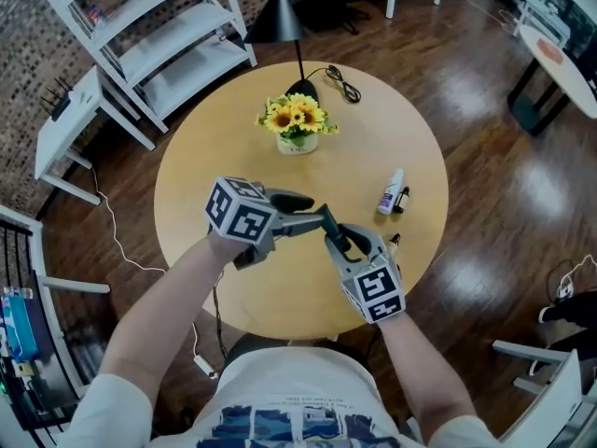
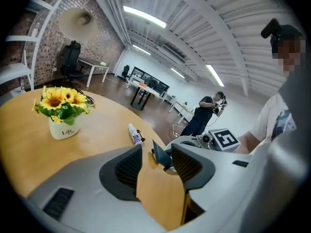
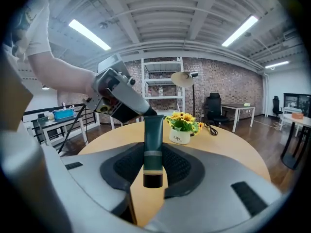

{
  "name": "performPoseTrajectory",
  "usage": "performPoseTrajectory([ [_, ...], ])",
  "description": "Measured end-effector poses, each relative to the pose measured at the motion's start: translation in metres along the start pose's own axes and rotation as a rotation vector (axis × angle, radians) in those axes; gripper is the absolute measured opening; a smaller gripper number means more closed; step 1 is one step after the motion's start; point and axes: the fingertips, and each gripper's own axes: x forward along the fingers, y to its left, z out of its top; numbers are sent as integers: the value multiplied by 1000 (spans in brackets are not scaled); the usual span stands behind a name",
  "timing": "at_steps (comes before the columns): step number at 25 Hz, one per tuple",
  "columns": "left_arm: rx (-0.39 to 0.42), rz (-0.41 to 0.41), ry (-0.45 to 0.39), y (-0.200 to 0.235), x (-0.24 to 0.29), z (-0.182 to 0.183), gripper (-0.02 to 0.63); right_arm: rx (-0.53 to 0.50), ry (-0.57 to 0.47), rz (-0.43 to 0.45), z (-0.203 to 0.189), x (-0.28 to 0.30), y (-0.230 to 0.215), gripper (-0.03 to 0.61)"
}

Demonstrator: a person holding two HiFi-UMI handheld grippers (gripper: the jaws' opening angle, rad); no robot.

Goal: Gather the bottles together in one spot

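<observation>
A dark green tube point(image 1: 332, 229) is held up over the round wooden table point(image 1: 201, 161), and my right gripper point(image 1: 348, 244) is shut on its capped end point(image 3: 154, 147). The tube's flat crimped end point(image 2: 162, 155) pokes in between the jaws of my left gripper point(image 1: 313, 215), which stand apart and do not press on it. A white bottle with a purple label point(image 1: 391, 192) lies on the table to the right, also visible in the left gripper view point(image 2: 134, 133), with a small black item point(image 1: 402, 200) beside it.
A white pot of sunflowers point(image 1: 297, 124) stands at the table's far side, and behind it a black lamp point(image 1: 278, 12) and its cable point(image 1: 343, 84). A small dark item point(image 1: 394, 241) lies by the right edge. White shelves point(image 1: 159, 35) stand beyond; a person point(image 2: 206, 113) stands far off.
</observation>
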Motion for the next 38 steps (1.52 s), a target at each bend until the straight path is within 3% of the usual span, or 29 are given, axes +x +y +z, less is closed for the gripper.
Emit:
performPoseTrajectory([
  [4,-19,-40,27,-7,13,5,164,-23,-20,1,4,-7,-2,135],
  [5,-22,-46,33,-7,16,5,149,-27,-25,0,4,-7,-2,135],
  [6,-25,-52,37,-8,18,4,79,-30,-28,-2,4,-8,-3,135],
  [9,-13,-59,54,-9,22,6,60,-37,-33,-9,3,-8,-6,135],
  [14,65,-50,117,-14,24,2,44,-41,-21,9,-5,-5,-4,137],
  [19,209,-28,178,-21,18,-4,37,-3,3,28,-12,2,0,145],
  [21,266,0,201,-15,13,-5,37,7,14,19,-17,4,-2,185],
  [27,384,147,247,37,-17,-7,37,66,51,-21,-31,1,-12,186],
  [32,387,297,241,107,-43,-8,37,91,93,-57,-41,-11,-10,186],
  [38,384,371,247,166,-53,-9,37,166,124,-143,-47,-32,-4,186],
])
